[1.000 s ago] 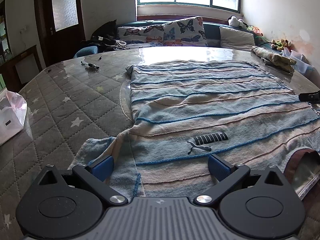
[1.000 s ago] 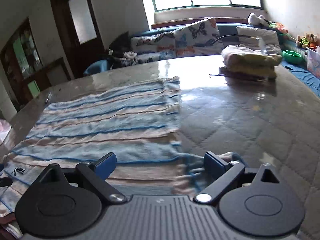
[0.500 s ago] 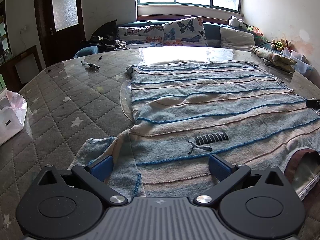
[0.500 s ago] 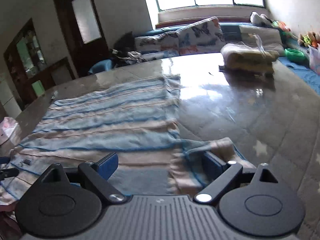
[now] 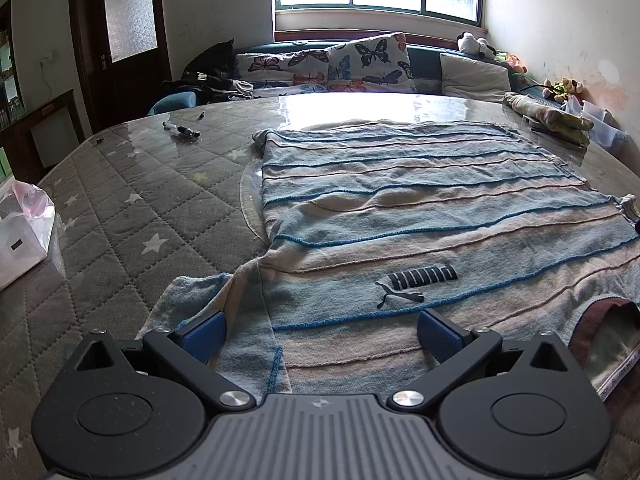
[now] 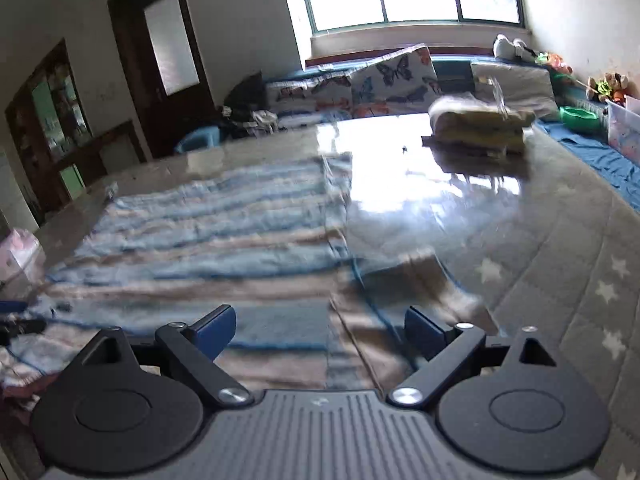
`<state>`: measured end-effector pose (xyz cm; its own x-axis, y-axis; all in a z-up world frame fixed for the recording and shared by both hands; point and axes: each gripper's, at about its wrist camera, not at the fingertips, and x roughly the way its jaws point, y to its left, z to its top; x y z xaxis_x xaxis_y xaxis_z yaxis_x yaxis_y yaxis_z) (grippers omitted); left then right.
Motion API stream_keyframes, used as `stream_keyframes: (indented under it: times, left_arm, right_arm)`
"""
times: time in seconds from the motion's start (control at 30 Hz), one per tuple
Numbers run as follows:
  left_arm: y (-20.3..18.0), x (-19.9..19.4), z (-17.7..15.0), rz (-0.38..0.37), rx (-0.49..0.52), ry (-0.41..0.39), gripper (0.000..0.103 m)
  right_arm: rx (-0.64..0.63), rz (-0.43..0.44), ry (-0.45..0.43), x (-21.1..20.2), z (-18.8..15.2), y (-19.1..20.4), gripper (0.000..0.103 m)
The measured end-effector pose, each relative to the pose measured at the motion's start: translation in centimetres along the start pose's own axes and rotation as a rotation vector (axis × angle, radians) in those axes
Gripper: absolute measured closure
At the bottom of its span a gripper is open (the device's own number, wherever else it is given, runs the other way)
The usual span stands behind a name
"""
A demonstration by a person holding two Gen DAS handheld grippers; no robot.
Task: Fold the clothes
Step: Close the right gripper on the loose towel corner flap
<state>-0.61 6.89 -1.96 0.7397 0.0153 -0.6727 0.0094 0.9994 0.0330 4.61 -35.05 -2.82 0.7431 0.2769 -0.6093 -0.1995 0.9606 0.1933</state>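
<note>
**A:** Striped knit, pale blue and pink — that is the shirt (image 5: pixel 420 208) lying flat across the desk (image 5: pixel 120 208), logo up, collar nearest me, hem pointing toward the window. What is worrying you?

**B:** I am hovering both grippers over the sleeves. My left gripper (image 5: pixel 320 334) is spread wide above the sleeve (image 5: pixel 208 308) left of the logo, gripping nothing. My right gripper (image 6: pixel 320 330) is gaping just as wide over the other sleeve (image 6: pixel 420 284), empty too, and its view is blurring.

**A:** So what could go wrong?

**B:** I am judging that the desk's glossy covering is letting the cloth slide. If I am pinching only one layer, or closing the two sides unevenly, the body will be dragging and wrinkling instead of folding cleanly.

**A:** And the fabric?

**B:** It is looking soft and thick, rumpling slightly near the left sleeve.
</note>
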Motion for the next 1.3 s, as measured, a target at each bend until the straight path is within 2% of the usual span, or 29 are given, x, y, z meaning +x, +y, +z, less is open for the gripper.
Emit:
stream_keyframes:
  times: [0.2, 0.23, 0.33, 0.47, 0.53, 0.6, 0.67, 0.8, 0.87, 0.9, 1.3]
  left_arm:
    - [0.0, 0.1, 0.0, -0.001, -0.001, -0.001, 0.000]
    - [0.0, 0.1, 0.0, -0.001, -0.001, -0.002, 0.000]
    - [0.0, 0.1, 0.0, -0.001, -0.002, -0.001, 0.000]
    - [-0.1, 0.1, 0.0, 0.005, -0.005, 0.002, 0.000]
    - [-0.1, 0.0, 0.0, 0.007, -0.006, 0.003, 0.000]
    - [-0.1, 0.0, 0.0, 0.008, -0.007, 0.004, 0.000]
    - [0.0, -0.1, -0.1, 0.008, -0.009, 0.001, 0.000]
    - [0.0, -0.1, 0.0, 0.008, -0.012, 0.006, 0.000]
    - [0.0, -0.1, -0.1, 0.008, -0.012, 0.005, 0.000]
    - [0.0, -0.1, 0.0, 0.008, -0.012, 0.006, 0.000]
    - [-0.1, 0.0, 0.1, 0.015, -0.015, 0.014, 0.000]
  right_arm:
    - [0.063, -0.098, -0.011, -1.7, -0.4, -2.4, 0.011]
    - [0.070, -0.118, -0.010, -2.0, -0.4, -2.7, 0.014]
    - [0.067, -0.103, -0.028, -2.2, 0.1, -2.1, 0.015]
    - [0.046, -0.090, -0.042, -1.5, 0.6, -1.0, 0.025]
    - [0.046, -0.090, -0.039, -0.8, 0.6, -0.7, 0.035]
    - [0.058, -0.092, -0.029, -0.5, 0.5, -1.0, 0.036]
    - [0.076, -0.106, -0.025, -0.7, 0.1, -1.6, 0.042]
    - [0.088, -0.175, -0.013, -1.7, -0.2, -2.5, 0.043]
    - [0.078, -0.197, -0.023, -2.3, -0.8, -3.0, 0.062]
    - [0.081, -0.207, -0.027, -2.6, -1.0, -3.1, 0.064]
    - [0.085, -0.316, -0.023, -4.3, -1.9, -3.9, 0.065]
